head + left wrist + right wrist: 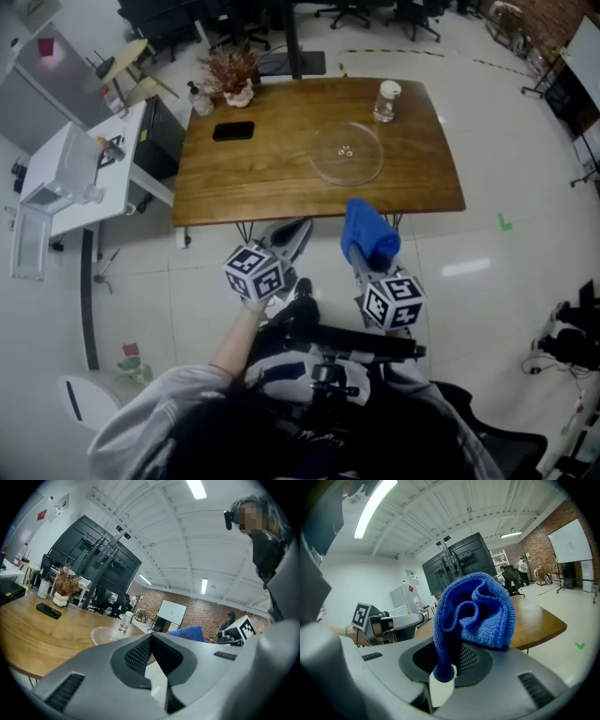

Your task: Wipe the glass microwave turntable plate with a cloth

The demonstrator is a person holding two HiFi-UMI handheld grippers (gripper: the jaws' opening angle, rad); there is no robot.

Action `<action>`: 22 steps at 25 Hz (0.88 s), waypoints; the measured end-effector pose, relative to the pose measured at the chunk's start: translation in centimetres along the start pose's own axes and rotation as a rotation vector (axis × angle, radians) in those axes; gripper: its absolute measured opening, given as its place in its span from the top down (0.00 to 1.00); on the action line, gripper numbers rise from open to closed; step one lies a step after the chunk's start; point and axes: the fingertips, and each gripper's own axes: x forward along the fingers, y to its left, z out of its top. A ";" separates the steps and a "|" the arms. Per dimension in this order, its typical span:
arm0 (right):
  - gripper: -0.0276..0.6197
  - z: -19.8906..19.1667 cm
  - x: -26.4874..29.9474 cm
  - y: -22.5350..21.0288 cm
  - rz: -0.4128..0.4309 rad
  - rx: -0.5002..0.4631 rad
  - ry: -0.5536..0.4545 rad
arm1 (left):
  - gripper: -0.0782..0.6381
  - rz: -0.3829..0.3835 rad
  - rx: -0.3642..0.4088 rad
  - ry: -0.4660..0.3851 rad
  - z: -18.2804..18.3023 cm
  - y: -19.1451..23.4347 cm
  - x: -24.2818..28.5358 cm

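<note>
On the far left of the table (262,178) lies a phone (233,131). Your left gripper (151,641) hangs off the near edge, its jaws pressed together on nothing. The plate (347,152) lies on the table, right of centre, apart from both grippers. Your right gripper (443,667) clamps the bunched blue cloth (369,233) near the table's edge.

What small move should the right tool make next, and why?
Probably carry the right tool forward over the table to the glass plate. It grips the blue cloth, yet it hangs near the table's front edge, well apart from the plate.
</note>
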 end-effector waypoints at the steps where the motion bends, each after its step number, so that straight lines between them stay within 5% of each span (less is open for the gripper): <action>1: 0.87 0.6 1.2 -0.1 -0.005 0.000 0.003 | 0.89 -0.005 0.002 0.004 0.5 1.2 0.6; 11: 0.87 5.5 10.9 -1.8 -0.072 0.077 -0.011 | 0.89 -0.028 -0.029 0.011 5.1 13.0 5.9; 22: 0.87 7.1 15.4 -5.6 -0.086 0.089 0.072 | 0.89 -0.027 -0.101 0.045 4.3 16.7 10.5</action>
